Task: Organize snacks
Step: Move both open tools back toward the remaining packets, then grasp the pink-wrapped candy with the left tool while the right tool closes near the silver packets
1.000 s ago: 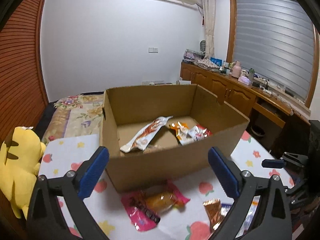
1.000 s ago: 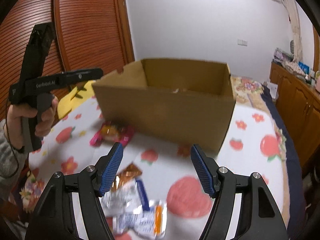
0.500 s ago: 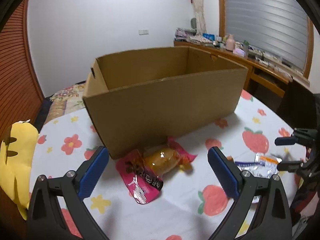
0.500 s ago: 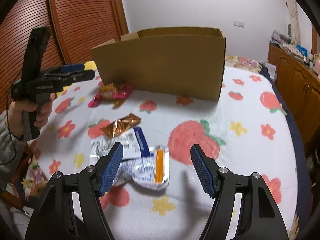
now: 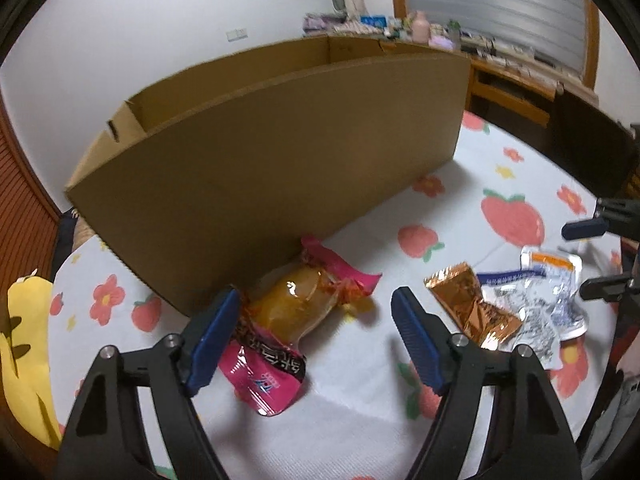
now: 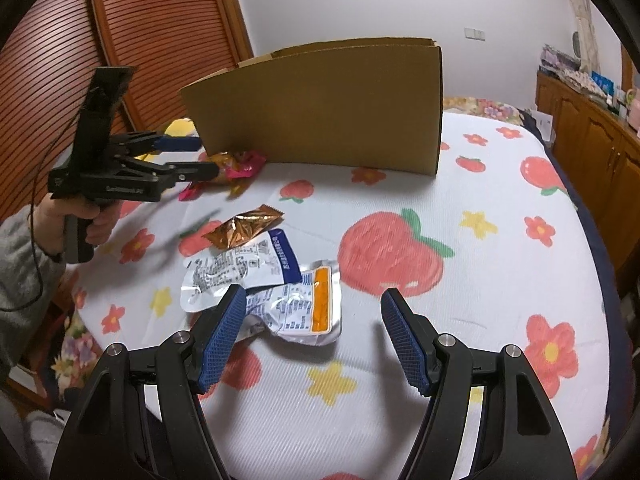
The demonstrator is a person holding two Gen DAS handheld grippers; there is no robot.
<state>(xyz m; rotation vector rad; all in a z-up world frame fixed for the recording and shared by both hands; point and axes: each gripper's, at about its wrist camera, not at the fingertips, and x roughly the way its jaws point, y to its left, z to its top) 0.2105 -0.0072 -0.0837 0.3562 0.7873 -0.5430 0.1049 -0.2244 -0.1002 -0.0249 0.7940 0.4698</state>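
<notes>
A brown cardboard box (image 5: 280, 152) stands on the strawberry-print tablecloth (image 6: 460, 216); it also shows in the right wrist view (image 6: 332, 108). A pink-wrapped bun (image 5: 292, 312) lies against its near wall, between the fingers of my open left gripper (image 5: 316, 336), which is low over it. A copper foil packet (image 5: 468, 308) and two silver pouches (image 5: 552, 296) lie to its right. My open right gripper (image 6: 312, 336) hovers just above the silver pouch with an orange stripe (image 6: 308, 308); the blue-striped pouch (image 6: 240, 268) and the copper packet (image 6: 244, 228) lie beyond. The left gripper (image 6: 200, 156) shows there over the bun (image 6: 236, 164).
A yellow plush toy (image 5: 24, 356) lies at the table's left edge. A wooden slatted door (image 6: 132, 40) stands behind on the left, a wooden sideboard (image 6: 592, 136) along the right wall. The table's round edge drops off at right.
Both grippers have dropped lower and moved closer to the table. The left one now straddles the pink-wrapped bun; the right one has come closer over the silver pouches. The box's inside is no longer visible.
</notes>
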